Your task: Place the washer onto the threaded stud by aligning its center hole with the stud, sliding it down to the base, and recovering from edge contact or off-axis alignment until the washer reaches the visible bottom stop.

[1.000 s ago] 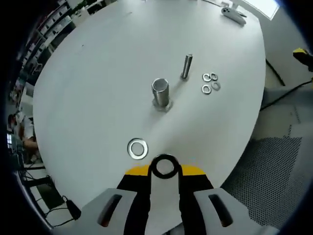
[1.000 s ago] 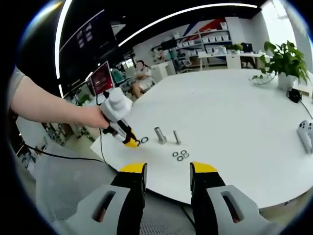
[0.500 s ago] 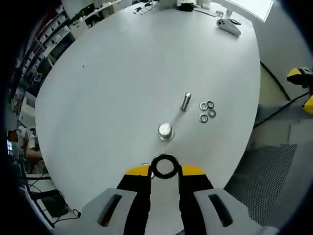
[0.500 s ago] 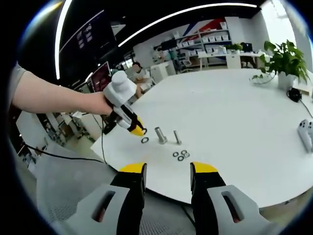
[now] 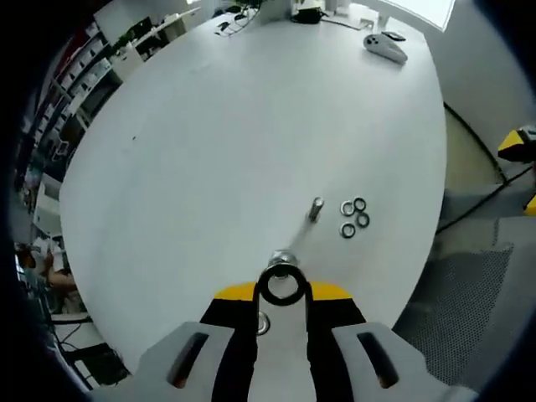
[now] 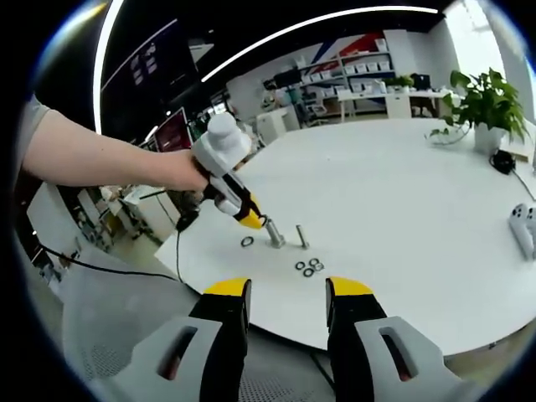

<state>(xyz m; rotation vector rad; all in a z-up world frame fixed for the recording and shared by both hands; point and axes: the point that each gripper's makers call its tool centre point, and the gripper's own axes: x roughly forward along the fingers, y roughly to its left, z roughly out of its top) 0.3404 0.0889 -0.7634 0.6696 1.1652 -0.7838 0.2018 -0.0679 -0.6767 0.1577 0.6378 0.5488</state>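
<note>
My left gripper (image 5: 282, 293) is shut on a dark ring-shaped washer (image 5: 282, 285), held upright at its fingertips. Just behind the ring shows the top of the thick threaded stud (image 5: 282, 260), standing on the white table (image 5: 209, 142). In the right gripper view a hand holds the left gripper (image 6: 251, 220) tilted down, its yellow tip just above the stud (image 6: 275, 234). Over the floor, short of the table's near edge, my right gripper (image 6: 285, 293) is open with nothing between its jaws.
A thinner bolt (image 5: 316, 208) stands beyond the stud, with several small washers (image 5: 353, 218) to its right. A loose washer (image 6: 248, 242) lies left of the stud. A game controller (image 5: 385, 48) and a potted plant (image 6: 490, 105) sit at the far side.
My left gripper has lifted and carried the held washer from beside the loose washer to just above the stud's top. The right gripper has stayed put.
</note>
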